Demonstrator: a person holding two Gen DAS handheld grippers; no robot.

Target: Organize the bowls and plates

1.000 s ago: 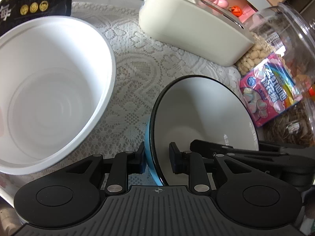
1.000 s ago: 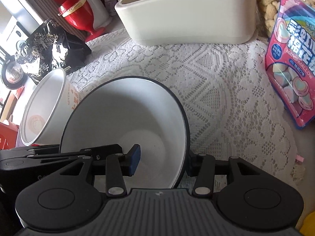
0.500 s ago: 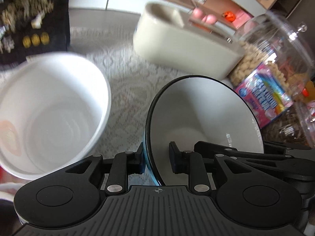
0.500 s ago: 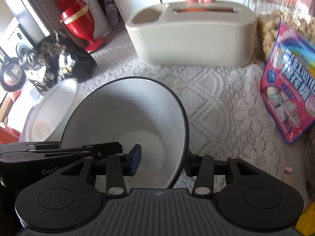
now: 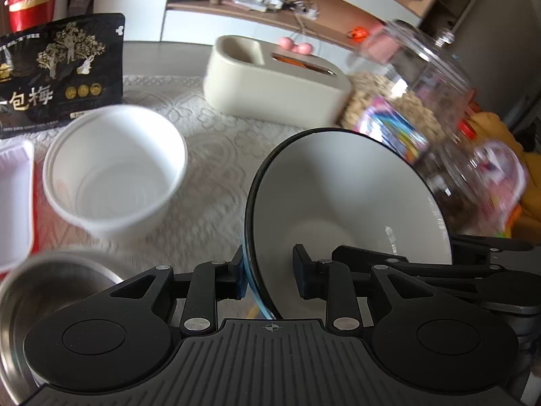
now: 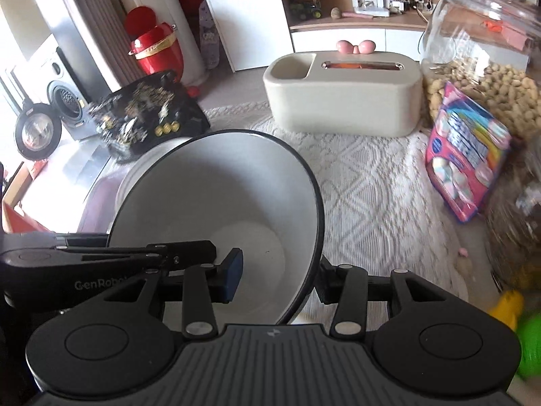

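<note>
Both grippers hold one bowl, white inside with a black rim and blue outside [image 5: 345,196], also in the right wrist view [image 6: 216,203]. My left gripper [image 5: 268,275] is shut on its left rim. My right gripper [image 6: 277,279] is shut on its right rim. The bowl is lifted above the lace cloth. A white paper bowl [image 5: 115,169] stands to the left; its rim peeks out behind the held bowl in the right wrist view [image 6: 142,162]. A steel bowl [image 5: 40,291] sits at the lower left.
A cream tissue box [image 5: 277,84] stands at the back. A glass jar of peanuts [image 6: 483,61] and a pink marshmallow bag [image 6: 466,155] stand at the right. A black snack bag [image 5: 57,71] and a white tray [image 5: 13,203] are at the left.
Both grippers have risen and pulled back with the bowl. The white paper bowl looks smaller and farther, and the steel bowl and white tray have come into view.
</note>
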